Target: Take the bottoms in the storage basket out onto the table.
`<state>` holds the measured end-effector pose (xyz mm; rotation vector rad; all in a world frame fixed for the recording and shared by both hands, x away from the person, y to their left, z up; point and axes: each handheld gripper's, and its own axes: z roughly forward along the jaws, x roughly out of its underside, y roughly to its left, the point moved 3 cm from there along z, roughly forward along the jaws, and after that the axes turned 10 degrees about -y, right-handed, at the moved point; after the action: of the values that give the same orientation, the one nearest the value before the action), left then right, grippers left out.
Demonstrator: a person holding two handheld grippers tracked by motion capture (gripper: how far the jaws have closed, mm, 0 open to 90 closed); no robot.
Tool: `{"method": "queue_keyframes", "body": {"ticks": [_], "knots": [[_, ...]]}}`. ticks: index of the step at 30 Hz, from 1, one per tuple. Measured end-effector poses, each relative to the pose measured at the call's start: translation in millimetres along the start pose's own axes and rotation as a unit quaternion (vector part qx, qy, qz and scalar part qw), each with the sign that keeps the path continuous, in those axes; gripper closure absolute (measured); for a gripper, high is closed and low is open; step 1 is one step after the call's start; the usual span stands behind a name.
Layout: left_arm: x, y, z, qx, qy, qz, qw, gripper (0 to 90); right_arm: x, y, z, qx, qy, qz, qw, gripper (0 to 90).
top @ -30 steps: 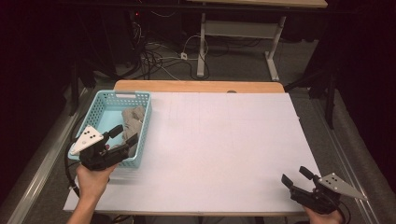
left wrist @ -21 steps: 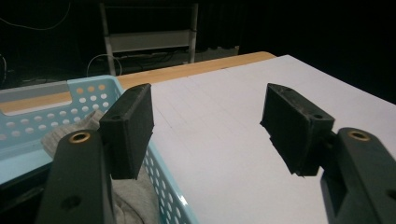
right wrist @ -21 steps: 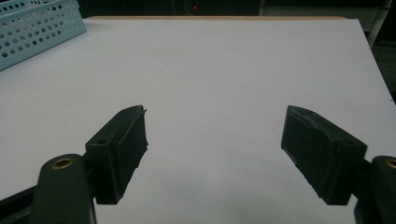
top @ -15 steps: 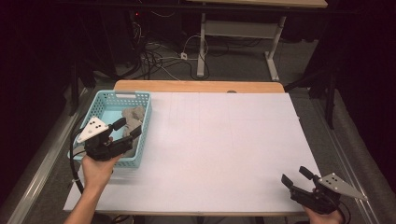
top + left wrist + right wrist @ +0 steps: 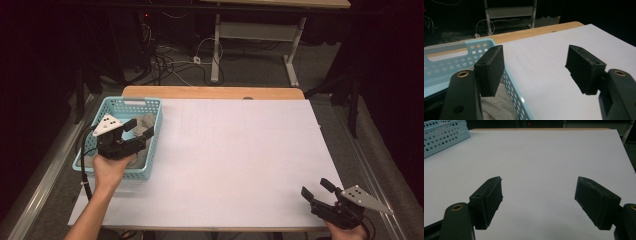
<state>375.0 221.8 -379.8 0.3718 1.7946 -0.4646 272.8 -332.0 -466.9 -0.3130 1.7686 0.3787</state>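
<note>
A light blue perforated basket [image 5: 131, 102] stands at the table's left, with grey cloth [image 5: 148, 121] lying inside it. My left gripper [image 5: 140, 128] hovers over the basket's right half, pointing toward the far right. Its jaws have just been opening and stand wide with nothing between them. In the left gripper view the basket wall [image 5: 514, 87] runs below the left gripper [image 5: 536, 65], and the grey cloth [image 5: 496, 105] lies under its left jaw. My right gripper [image 5: 315, 187] rests open at the near right corner. The right gripper [image 5: 539, 195] has bare white surface between its jaws.
A white sheet [image 5: 240, 150] covers the table, with a wooden strip [image 5: 210, 92] along the far edge. The basket's corner [image 5: 444, 135] sits far left in the right gripper view. Cables and a metal frame lie on the dark floor behind.
My left gripper has moved away from the person and slightly right, further over the basket. The right gripper has stayed where it was.
</note>
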Motion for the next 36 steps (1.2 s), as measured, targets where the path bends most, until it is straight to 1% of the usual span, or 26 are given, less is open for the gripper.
{"method": "queue_keyframes", "body": {"ticks": [5, 9, 11, 12, 14, 15, 16, 17, 18, 19, 22, 23, 26, 27, 28, 29, 31, 32, 33, 35, 36], "knots": [[-3.9, 3.1, 9.9, -0.007, 0.025, -0.004, 0.9997, 30.7, -0.1, 0.1, 0.3, -0.001, 0.000, 0.001, 1.0000, 22.4], [-4.9, 4.1, 14.2, -0.010, 0.036, -0.003, 0.9993, 30.8, 0.0, 0.3, -0.1, -0.002, -0.001, 0.001, 1.0000, 22.4], [-5.5, 5.9, 16.9, -0.015, 0.046, 0.000, 0.9988, 30.9, 0.0, -0.1, -0.3, -0.003, -0.001, 0.001, 1.0000, 22.3], [-5.5, 5.9, 16.9, -0.015, 0.046, 0.000, 0.9988, 30.8, 0.0, -0.1, -0.3, -0.003, -0.001, 0.001, 1.0000, 22.4], [-6.0, 7.6, 18.1, -0.024, 0.053, 0.006, 0.9983, 30.5, 0.0, 0.0, -0.2, -0.003, -0.001, 0.001, 1.0000, 22.3], [-6.1, 9.2, 18.8, -0.031, 0.061, 0.012, 0.9976, 29.9, 0.0, 0.5, 0.0, -0.002, 0.000, 0.000, 1.0000, 22.4], [-6.1, 9.2, 18.8, -0.031, 0.061, 0.012, 0.9976, 29.5, 0.0, 0.5, 0.0, -0.002, 0.000, 0.000, 1.0000, 22.4], [-6.2, 10.0, 18.8, -0.035, 0.069, 0.016, 0.9969, 29.4, -0.2, 1.0, -0.1, -0.003, 0.000, -0.001, 1.0000, 22.4], [-5.9, 12.2, 19.0, -0.039, 0.086, 0.022, 0.9953, 29.4, -0.2, 1.0, -0.1, -0.003, -0.001, -0.001, 1.0000, 22.4], [-5.9, 12.2, 19.0, -0.039, 0.086, 0.022, 0.9953, 29.4, -0.2, 1.0, -0.1, -0.003, -0.001, -0.001, 1.0000, 22.4], [-5.4, 15.6, 18.2, -0.048, 0.108, 0.033, 0.9925, 29.4, 0.0, 0.5, 0.0, -0.005, 0.000, 0.000, 1.0000, 22.3], [-5.2, 17.3, 17.9, -0.050, 0.115, 0.034, 0.9914, 29.3, -0.1, 0.5, -0.1, -0.005, -0.001, 0.000, 1.0000, 22.3], [-4.6, 23.7, 17.0, -0.055, 0.133, 0.027, 0.9892, 29.2, -0.1, 0.8, 0.1, -0.005, 0.000, -0.001, 1.0000, 22.4], [-3.9, 28.5, 16.4, -0.060, 0.143, 0.024, 0.9875, 29.2, -0.1, 1.0, 0.0, -0.005, 0.000, -0.002, 1.0000, 22.3], [-3.9, 28.5, 16.4, -0.060, 0.143, 0.024, 0.9875, 29.2, -0.1, 1.0, 0.0, -0.005, 0.000, -0.002, 1.0000, 22.3], [-2.8, 33.4, 15.7, -0.061, 0.153, 0.021, 0.9862, 29.2, -0.3, 1.2, -0.1, -0.004, 0.000, -0.003, 1.0000, 22.4], [-2.1, 35.8, 15.5, -0.057, 0.156, 0.020, 0.9859, 29.2, -0.2, 1.2, -0.1, -0.004, 0.000, -0.003, 1.0000, 22.4], [0.0, 40.8, 15.8, -0.052, 0.169, 0.014, 0.9841, 28.9, -0.1, 0.9, -0.1, -0.004, 0.000, -0.001, 1.0000, 22.4], [0.0, 40.8, 15.8, -0.052, 0.169, 0.014, 0.9841, 28.2, -0.1, 0.9, -0.1, -0.004, 0.000, -0.001, 1.0000, 22.4], [3.2, 45.5, 17.1, -0.054, 0.185, 0.012, 0.9812, 27.9, -0.1, 0.5, 0.0, -0.005, 0.000, 0.000, 1.0000, 22.4], [6.5, 49.2, 18.2, -0.054, 0.195, 0.008, 0.9792, 27.0, -0.1, 0.7, 0.2, -0.004, 0.001, 0.000, 1.0000, 22.3]]}}
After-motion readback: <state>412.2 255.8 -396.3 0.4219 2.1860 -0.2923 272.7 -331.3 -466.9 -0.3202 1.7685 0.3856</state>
